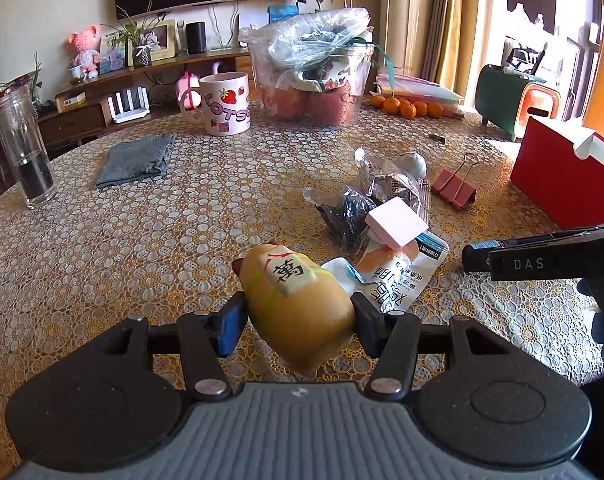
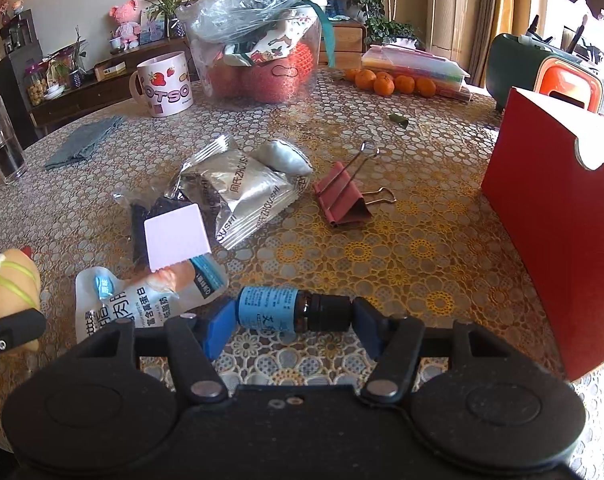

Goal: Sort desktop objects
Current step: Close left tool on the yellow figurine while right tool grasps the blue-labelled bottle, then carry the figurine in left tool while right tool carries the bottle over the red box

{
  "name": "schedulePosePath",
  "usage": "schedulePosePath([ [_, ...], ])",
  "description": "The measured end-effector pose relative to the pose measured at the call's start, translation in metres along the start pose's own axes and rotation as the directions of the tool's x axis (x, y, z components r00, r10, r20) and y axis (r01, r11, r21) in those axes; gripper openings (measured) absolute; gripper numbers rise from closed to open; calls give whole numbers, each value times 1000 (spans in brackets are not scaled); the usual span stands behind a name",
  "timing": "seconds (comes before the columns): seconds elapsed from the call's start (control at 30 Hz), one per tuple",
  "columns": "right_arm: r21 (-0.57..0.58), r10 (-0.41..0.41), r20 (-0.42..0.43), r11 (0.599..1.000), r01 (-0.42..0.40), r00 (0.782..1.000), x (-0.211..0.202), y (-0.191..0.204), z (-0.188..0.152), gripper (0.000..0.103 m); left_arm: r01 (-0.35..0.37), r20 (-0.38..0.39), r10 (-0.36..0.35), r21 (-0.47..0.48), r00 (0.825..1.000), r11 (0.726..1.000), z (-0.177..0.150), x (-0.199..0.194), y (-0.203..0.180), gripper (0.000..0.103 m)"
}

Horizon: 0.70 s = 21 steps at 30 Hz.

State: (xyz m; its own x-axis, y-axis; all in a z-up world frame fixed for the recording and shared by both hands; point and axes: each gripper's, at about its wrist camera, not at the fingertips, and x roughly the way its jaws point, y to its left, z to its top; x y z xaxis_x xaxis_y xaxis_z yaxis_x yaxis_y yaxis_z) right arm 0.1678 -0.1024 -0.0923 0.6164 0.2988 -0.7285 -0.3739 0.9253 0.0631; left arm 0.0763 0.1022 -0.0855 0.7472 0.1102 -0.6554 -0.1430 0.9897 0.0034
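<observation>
My left gripper [image 1: 298, 314] is shut on a yellow bread-shaped toy [image 1: 298, 300] with a mahjong tile on top, held above the table; the toy also shows in the right wrist view [image 2: 10, 284]. My right gripper [image 2: 290, 318] is shut on a small brown bottle [image 2: 290, 308] with a blue label, gripped end to end; the bottle also shows at the right of the left wrist view [image 1: 482, 250]. On the table lie snack packets [image 2: 242, 192], a white pouch [image 2: 138, 304], a pink sticky-note pad [image 2: 176, 236], a pink binder clip [image 2: 346, 200] and a dark packet [image 1: 346, 216].
A red open box [image 2: 550, 216] stands at the right. A strawberry mug [image 1: 224, 102], a clear tub of fruit [image 1: 314, 80], tangerines [image 2: 390, 82], a grey cloth [image 1: 136, 158] and a glass [image 1: 22, 144] sit further back. The lace tablecloth [image 2: 402, 256] covers the round table.
</observation>
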Motion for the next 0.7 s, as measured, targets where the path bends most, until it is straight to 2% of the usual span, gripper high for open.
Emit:
schedulePosePath([
  [0.27, 16, -1, 13, 1000, 0, 1000, -14, -14, -8, 62, 11, 9, -11, 14, 1000, 1000, 2, -14, -12, 55],
  [0.7, 39, 8, 45, 999, -10, 999, -48, -46, -12, 62, 71, 27, -72, 61, 997, 996, 16, -27, -57, 55],
])
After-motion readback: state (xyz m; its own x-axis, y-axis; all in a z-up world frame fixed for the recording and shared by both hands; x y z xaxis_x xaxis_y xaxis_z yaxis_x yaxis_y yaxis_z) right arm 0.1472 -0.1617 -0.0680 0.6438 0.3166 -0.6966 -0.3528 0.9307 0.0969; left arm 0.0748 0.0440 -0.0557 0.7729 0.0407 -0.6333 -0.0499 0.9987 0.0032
